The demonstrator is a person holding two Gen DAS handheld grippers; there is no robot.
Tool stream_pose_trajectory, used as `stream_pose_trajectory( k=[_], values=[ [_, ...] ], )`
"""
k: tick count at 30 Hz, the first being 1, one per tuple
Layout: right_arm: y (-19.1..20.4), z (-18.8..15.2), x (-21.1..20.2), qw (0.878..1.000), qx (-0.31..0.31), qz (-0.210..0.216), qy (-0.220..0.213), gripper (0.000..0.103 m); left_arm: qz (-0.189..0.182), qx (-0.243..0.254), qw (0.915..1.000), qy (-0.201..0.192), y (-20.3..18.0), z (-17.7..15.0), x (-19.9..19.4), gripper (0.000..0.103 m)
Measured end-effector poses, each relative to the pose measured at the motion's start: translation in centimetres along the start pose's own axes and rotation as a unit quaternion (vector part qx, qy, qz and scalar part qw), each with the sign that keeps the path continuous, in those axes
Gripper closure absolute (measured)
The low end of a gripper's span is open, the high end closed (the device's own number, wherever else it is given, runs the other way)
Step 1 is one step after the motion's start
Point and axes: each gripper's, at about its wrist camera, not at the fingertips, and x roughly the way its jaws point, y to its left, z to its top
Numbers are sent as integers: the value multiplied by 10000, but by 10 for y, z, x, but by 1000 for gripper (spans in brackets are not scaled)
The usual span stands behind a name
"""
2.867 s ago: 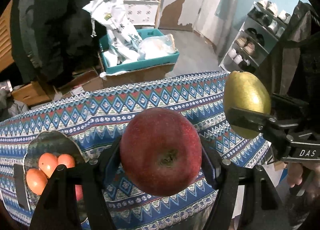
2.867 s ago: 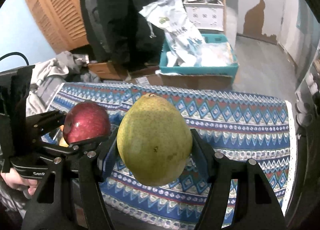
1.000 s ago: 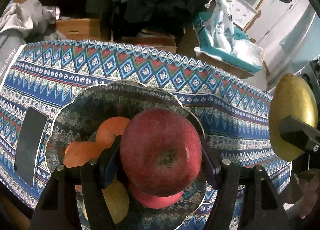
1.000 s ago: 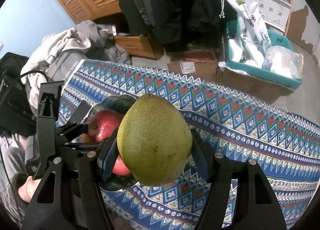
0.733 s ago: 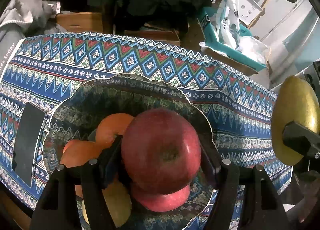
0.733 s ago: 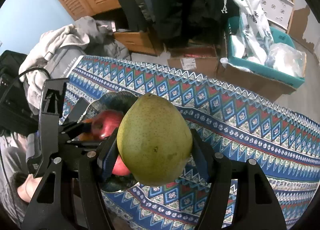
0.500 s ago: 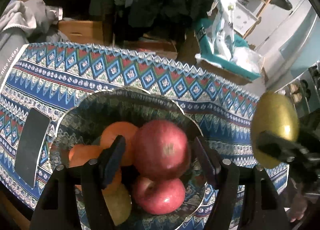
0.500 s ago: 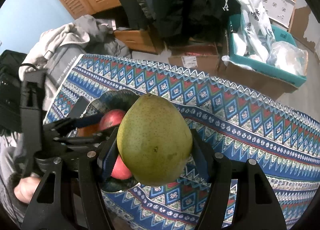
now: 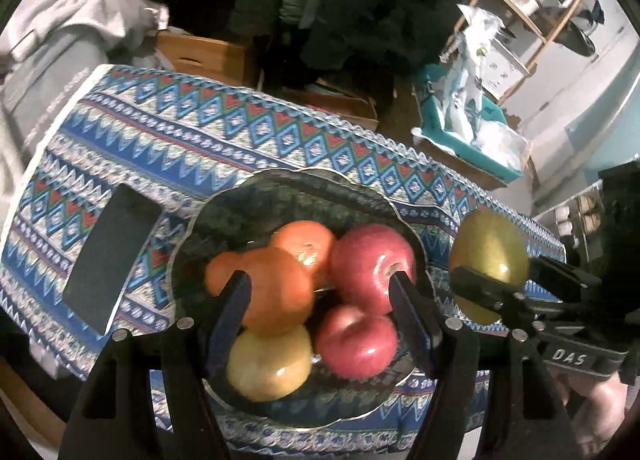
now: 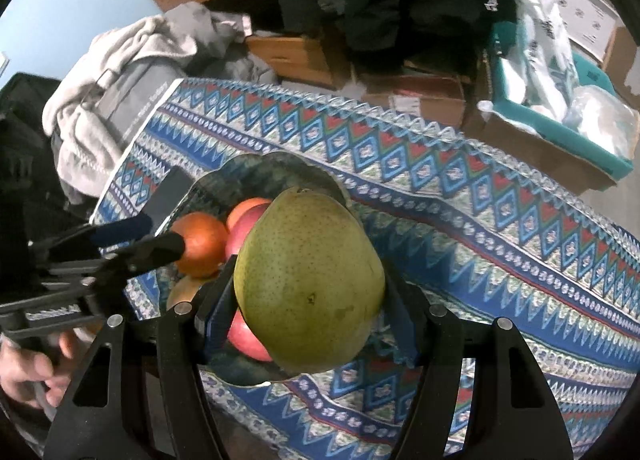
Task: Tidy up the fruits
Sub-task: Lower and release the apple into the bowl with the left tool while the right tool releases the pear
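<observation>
Between the blue pads of the right gripper (image 10: 308, 296) sits a green pear (image 10: 309, 280), pinched on both sides and held stem end away from the camera, above the near right part of the fruit bowl (image 10: 256, 168). Left of it, the left gripper (image 9: 320, 296) hangs over the bowl (image 9: 280, 196) with its jaws spread and nothing between them; its pads frame the fruit below without touching it. Inside the bowl lie two oranges (image 9: 276, 288), one partly behind the other, two red apples (image 9: 370, 266) toward the right side, the nearer one (image 9: 356, 342) lower in the pile, and a yellowish apple (image 9: 268, 366) at the near edge, all packed close and touching. From the left wrist view the pear (image 9: 488, 256) appears just right of the bowl rim, clamped in the right gripper (image 9: 496, 288), with part of a hand (image 9: 592, 408) below it. The bowl rests on a blue patterned tablecloth (image 9: 192, 132). A dark flat phone (image 9: 112, 256) lies on the cloth just left of the bowl. Beyond the table stand a teal crate (image 9: 460, 132) with plastic bags, cardboard boxes (image 10: 420, 96) and a heap of grey clothing (image 10: 132, 60).
</observation>
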Motion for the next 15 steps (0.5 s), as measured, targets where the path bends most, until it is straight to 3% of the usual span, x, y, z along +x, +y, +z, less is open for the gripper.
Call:
stream_pose_trajectory(
  k=[8,15],
  values=[
    [49,-1,20,9989,-380,205,163,36,134,-439,9989,-81,36,-6,-13,30],
    [73,-3,39,9981,-503,247,274,36,230,-542,9982,-94,52,-12,-21,30]
  ],
)
